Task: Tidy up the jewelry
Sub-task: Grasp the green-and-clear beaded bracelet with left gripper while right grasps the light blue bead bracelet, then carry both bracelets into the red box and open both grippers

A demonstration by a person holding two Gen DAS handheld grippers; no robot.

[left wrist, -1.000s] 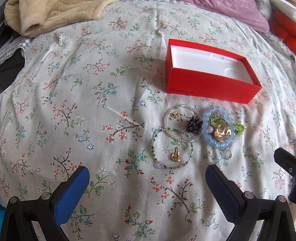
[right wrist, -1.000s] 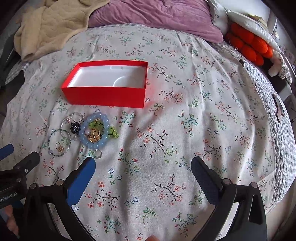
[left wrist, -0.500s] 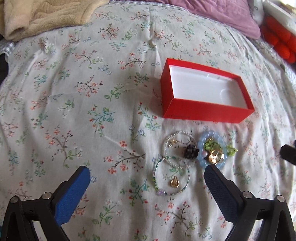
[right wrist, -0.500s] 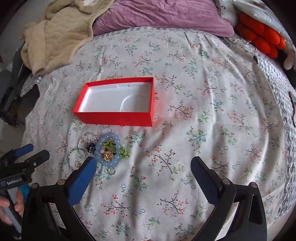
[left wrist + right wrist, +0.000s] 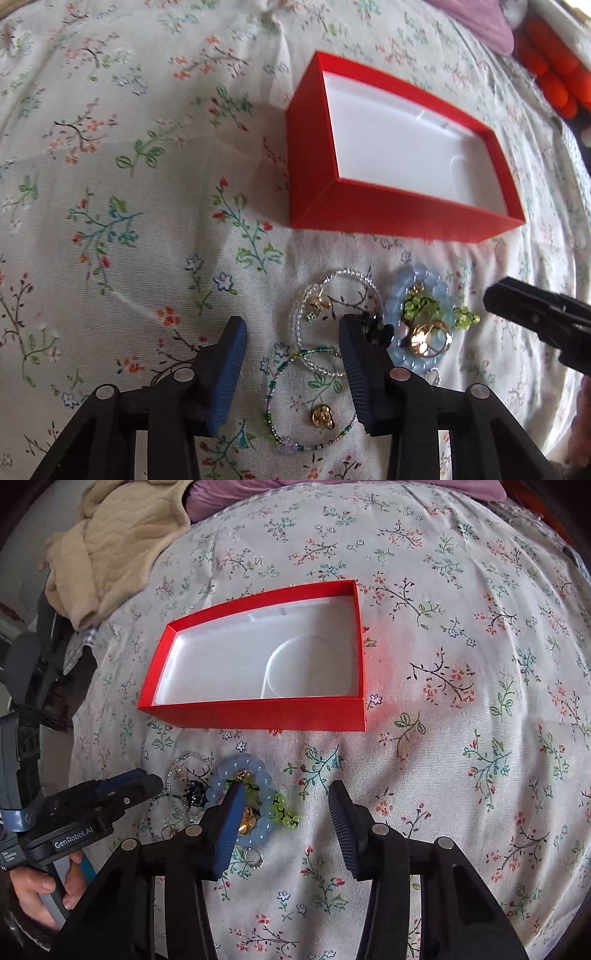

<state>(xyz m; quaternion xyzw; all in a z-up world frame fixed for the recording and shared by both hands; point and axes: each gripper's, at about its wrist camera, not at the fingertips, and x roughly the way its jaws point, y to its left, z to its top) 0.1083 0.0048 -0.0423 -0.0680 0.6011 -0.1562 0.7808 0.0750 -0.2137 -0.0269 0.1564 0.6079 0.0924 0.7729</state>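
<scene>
Left wrist view: the left gripper hangs low over the jewelry with its jaws partly open and nothing held; the gap spans the near arc of the clear bead bracelet and the far arc of the green bead bracelet, whose gold charm lies inside its loop. Whether the blue pads touch the beads cannot be told. A black charm sits just beyond the right finger, and next to it lies the blue bracelet with gold and green pieces inside its ring. All pieces lie flat in a close cluster on the floral sheet, just before the red box. The box stands open side up, white inside, its long axis running left to right along the cluster. In the right wrist view, the right gripper is also partly open and holds nothing; its left finger overlaps the blue bracelet, with the box beyond. A beige blanket lies at the far left.
</scene>
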